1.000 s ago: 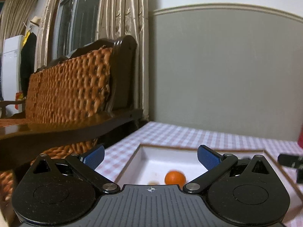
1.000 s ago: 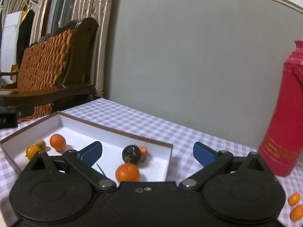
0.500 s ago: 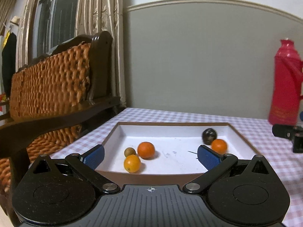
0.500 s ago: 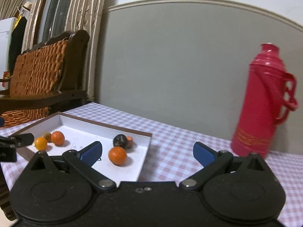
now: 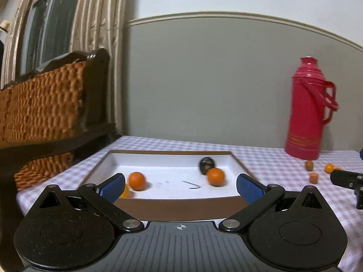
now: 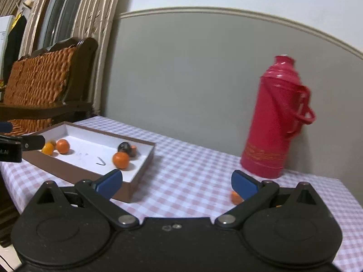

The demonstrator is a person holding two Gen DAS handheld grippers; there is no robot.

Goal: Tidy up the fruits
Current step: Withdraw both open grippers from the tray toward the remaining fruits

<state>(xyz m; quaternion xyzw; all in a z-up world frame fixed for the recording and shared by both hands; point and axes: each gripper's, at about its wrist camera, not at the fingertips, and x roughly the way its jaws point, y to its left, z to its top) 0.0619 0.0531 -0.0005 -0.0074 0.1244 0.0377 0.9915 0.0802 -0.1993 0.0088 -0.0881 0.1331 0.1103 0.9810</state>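
A shallow brown box with a white inside (image 5: 172, 206) (image 6: 140, 172) sits on the checked table and holds several orange fruits (image 5: 136, 180) (image 5: 216, 176) (image 6: 121, 160) (image 6: 62, 146) and a dark fruit (image 5: 206, 164) (image 6: 124, 147). Loose small fruits lie on the cloth by the thermos (image 5: 309, 165) (image 5: 329, 168) (image 5: 314, 177), and one shows beside my right finger (image 6: 236, 197). My left gripper (image 5: 180, 185) is open and empty in front of the box. My right gripper (image 6: 177, 182) is open and empty, right of the box.
A red thermos (image 5: 306, 111) (image 6: 275, 117) stands at the back right near the wall. A wicker-backed wooden bench (image 5: 45, 113) (image 6: 43, 86) is at the left past the table edge. The other gripper's tip shows at each view's edge (image 5: 347, 181) (image 6: 20, 146).
Both grippers have pulled back and swung right: the box looks smaller and farther, and the thermos and loose fruits have come into view. Both stay open.
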